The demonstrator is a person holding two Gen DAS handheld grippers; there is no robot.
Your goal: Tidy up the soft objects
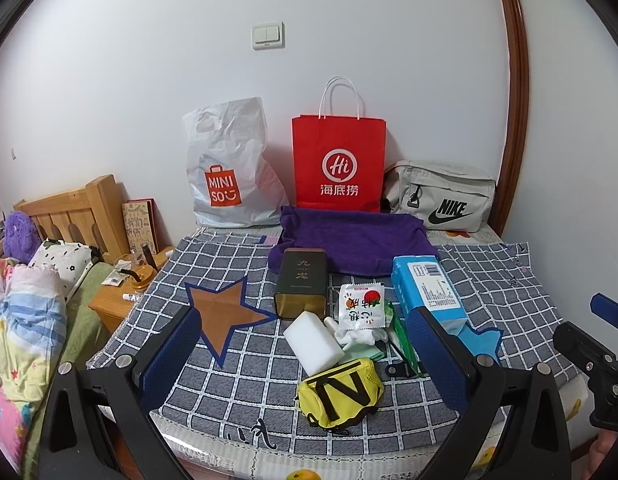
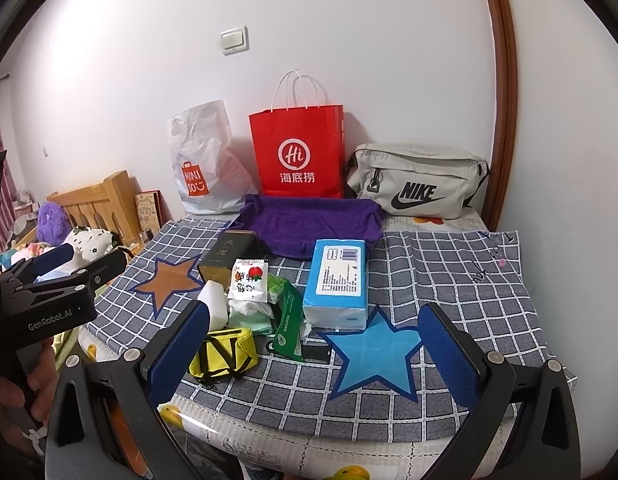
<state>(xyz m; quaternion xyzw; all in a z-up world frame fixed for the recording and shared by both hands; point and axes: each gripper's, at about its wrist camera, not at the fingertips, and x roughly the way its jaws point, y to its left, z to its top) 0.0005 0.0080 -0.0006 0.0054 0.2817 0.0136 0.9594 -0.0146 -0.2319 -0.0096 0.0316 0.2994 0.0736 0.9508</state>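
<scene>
Softly, both tools, left tool and right tool, gape wide over a checked woven cloth.

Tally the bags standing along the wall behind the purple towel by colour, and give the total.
White: 1, the Miniso plastic bag
Red: 1, the Haidilao paper bag
Grey: 1, the Nike waist bag
Total: 3

A folded purple towel lies flat before the bags, a blue tissue pack beside it, and a crumpled yellow mesh pouch nearest, below a white sponge block.
</scene>
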